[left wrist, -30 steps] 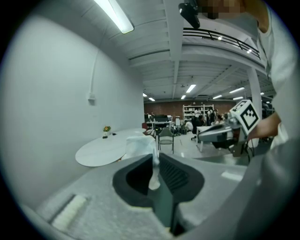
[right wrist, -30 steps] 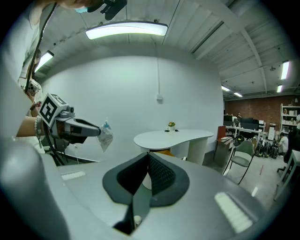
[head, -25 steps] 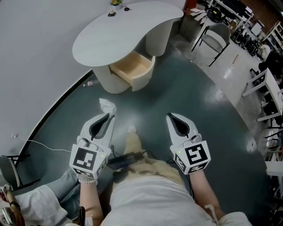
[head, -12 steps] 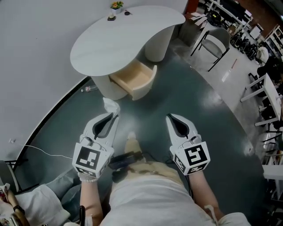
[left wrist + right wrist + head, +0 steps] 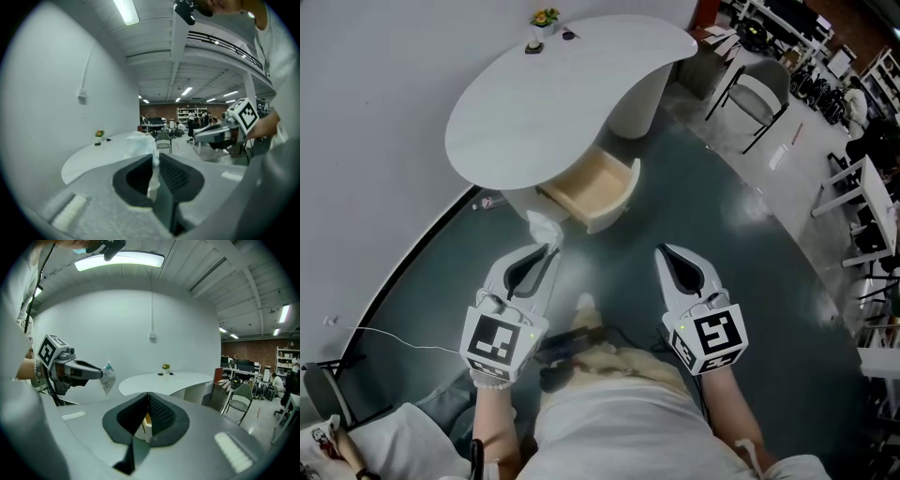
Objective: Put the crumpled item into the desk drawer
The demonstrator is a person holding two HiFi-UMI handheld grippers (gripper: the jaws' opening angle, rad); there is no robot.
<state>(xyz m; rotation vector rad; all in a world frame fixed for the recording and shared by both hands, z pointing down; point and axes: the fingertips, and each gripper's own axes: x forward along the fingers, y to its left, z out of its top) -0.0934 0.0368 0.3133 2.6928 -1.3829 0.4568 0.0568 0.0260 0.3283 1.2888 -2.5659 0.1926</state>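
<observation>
Drawer and desk had drawn nearer in the head view over the last second, as the person carried both grippers forward across the dark floor. The drawer stood pulled out from under the white desk top, its wooden inside showing.

The left gripper had its jaws clamped on the crumpled item, a white wad sticking out past the tips. The item now hung in the air just short of the drawer's near left corner, where earlier it was well apart from it. It was not yet over the opening. The right gripper was level with the left one, to the right, jaws together with nothing between them.

The approach seemed nearly done; what likely remained was a short reach forward and right, then letting go over the drawer.

A small flower pot stood at the desk's far edge. A chair stood far right, a thin cable lay on the floor at left, and a small object lay by the desk's base. Nothing lay between item and drawer, though the desk top overhung the drawer's far part.
</observation>
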